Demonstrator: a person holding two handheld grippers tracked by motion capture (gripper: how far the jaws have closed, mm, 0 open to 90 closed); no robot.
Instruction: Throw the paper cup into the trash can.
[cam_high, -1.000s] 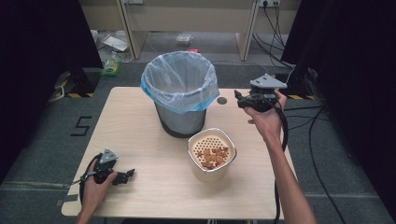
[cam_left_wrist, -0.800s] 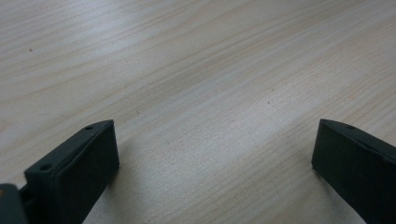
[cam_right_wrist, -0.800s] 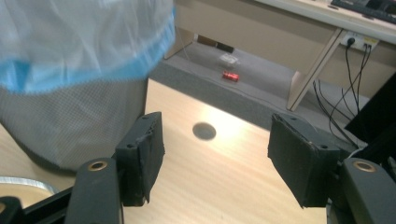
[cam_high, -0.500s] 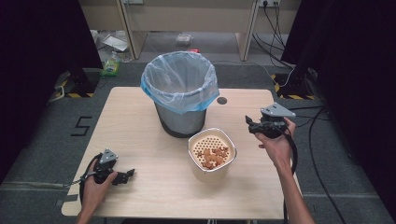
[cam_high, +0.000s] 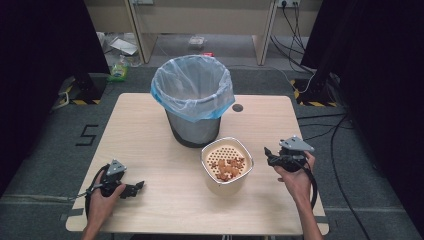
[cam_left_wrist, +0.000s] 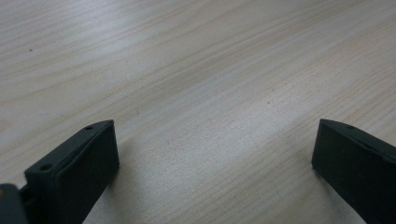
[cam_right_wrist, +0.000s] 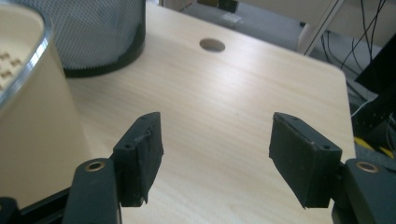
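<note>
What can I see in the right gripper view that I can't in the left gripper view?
Right gripper view: the cream container at the left edge, the mesh bin's base behind it, the round hole in the table, and the floor with cables past the table's far edge. Left gripper view: bare wood grain of the table between the left gripper and its wide-apart jaws. Both share: the same wooden tabletop and two black jaws standing open with nothing between them, as on the right gripper.
</note>
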